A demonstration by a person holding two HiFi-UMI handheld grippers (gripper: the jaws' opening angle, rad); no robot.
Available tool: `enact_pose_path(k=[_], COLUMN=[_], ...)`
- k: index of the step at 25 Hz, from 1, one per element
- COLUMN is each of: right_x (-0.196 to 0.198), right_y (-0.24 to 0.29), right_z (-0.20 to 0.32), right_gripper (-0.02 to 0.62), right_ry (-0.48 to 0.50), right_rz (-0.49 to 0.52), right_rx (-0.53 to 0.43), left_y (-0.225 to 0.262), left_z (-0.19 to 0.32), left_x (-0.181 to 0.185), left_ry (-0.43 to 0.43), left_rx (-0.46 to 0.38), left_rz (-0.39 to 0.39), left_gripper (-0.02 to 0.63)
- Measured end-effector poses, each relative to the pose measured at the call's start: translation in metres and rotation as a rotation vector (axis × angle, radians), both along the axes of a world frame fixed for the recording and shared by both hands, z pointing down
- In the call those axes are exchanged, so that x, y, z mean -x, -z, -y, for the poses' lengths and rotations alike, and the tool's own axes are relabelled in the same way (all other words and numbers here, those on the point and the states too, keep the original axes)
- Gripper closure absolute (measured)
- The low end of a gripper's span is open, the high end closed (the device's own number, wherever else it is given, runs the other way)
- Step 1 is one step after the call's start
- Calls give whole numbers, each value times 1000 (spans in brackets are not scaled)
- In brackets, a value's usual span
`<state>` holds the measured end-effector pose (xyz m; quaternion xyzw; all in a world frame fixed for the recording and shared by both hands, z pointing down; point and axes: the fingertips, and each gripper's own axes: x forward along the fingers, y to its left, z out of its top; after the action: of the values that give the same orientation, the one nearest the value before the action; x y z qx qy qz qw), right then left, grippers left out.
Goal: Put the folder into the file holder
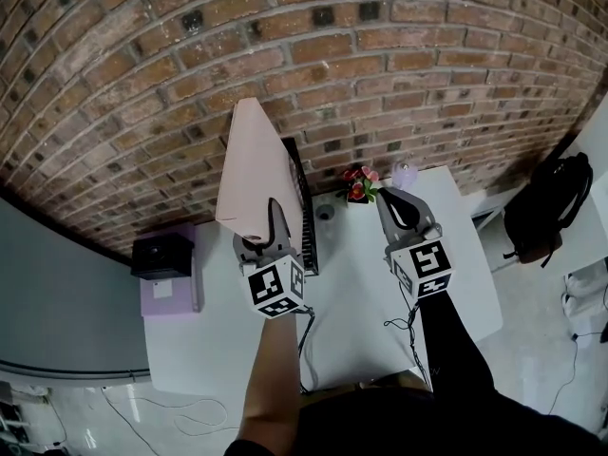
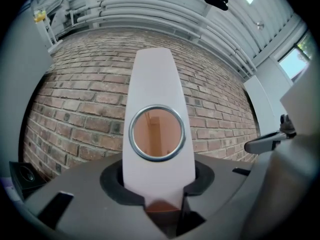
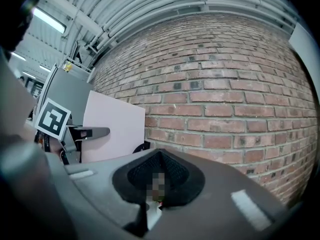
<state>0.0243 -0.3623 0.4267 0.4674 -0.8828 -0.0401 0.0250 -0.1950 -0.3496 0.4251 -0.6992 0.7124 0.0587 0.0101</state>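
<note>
Gripping the pink folder point(image 1: 252, 169) by the lower end of its spine, the left tongs point(image 1: 261, 234) hold it on end above the white surface point(image 1: 361, 312). In the left gripper view the spine fills the gap between the jaws, with its metal-ringed finger hole point(image 2: 131, 134) just above them, so the grip is on the narrow edge and not on the covers.

The black wire file holder point(image 1: 306, 207) stands on the surface just to the right of the folder, by the brick wall. From the head view the folder's right side overlaps it, and I cannot tell whether the two touch. The folder's long axis runs upward, leaning a little left, while the holder stretches away from the person. The folder is not yet in any slot.

The left hand is plainly the nearer one. The right tongs point(image 1: 389, 202) hover well right of the holder, closed on nothing. The coming move probably calls for a short shift right and down, keeping the covers in line with the wire dividers.
</note>
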Motion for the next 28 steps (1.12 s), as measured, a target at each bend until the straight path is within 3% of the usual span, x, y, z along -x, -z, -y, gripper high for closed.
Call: enact_pose_path(k=[14, 21, 28], right_x=[-6, -4, -3], right_y=[2, 7, 7], right_z=[0, -3, -7], right_gripper=[595, 595, 594], right_ry=[-5, -3, -3], right_rz=[7, 12, 17], right_rx=[-2, -13, -11], left_y=[-23, -25, -18], left_z=[1, -1, -3], left_x=[-9, -7, -7], left_ry=[-3, 33, -9], left_rx=[52, 132, 207], left_rz=[59, 120, 149], left_gripper=[446, 420, 400])
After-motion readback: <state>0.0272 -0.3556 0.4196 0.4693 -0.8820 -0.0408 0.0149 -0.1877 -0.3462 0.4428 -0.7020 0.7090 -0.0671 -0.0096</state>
